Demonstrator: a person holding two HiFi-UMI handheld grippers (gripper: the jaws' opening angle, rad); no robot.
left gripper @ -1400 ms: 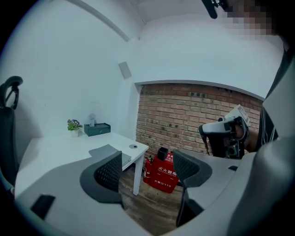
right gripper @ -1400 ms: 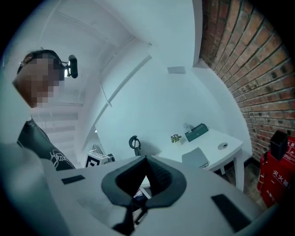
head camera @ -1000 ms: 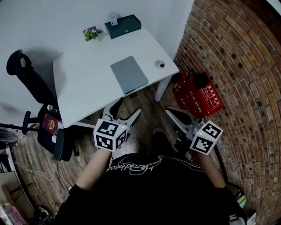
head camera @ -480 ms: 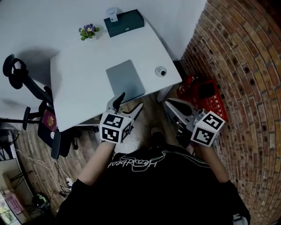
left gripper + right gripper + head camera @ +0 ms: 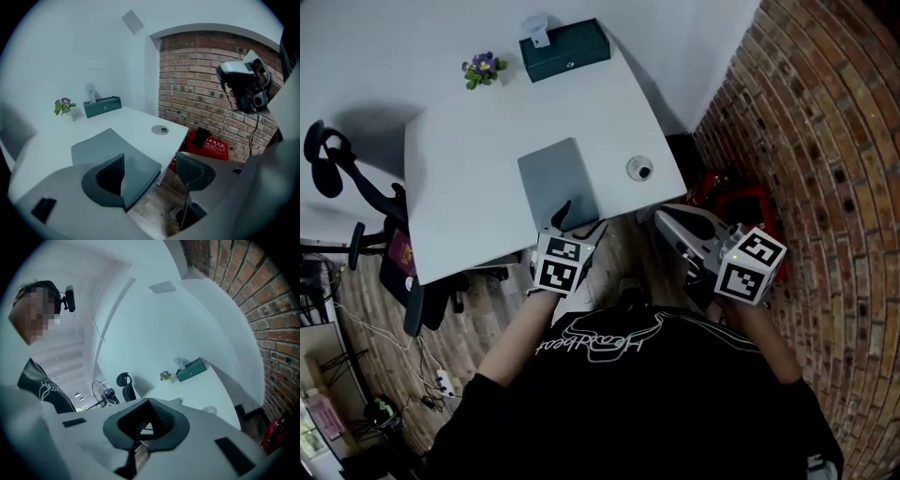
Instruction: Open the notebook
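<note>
Since a moment ago we have brought the left gripper [image 5: 581, 217] forward, and it now reaches the near edge of the flat grey closed notebook [image 5: 556, 176]. The notebook lies on the white bench [image 5: 478, 131], close to its front edge. The left jaws stand open with the notebook's near corner showing between them; we cannot tell whether they touch it. Our right gripper [image 5: 664, 218] hangs beyond the bench's front edge, jaws closed on nothing.

bare desk [image 5: 459, 178] flanks the notebook [image 5: 558, 178]; cable grommet [image 5: 639, 170] sits near.
</note>
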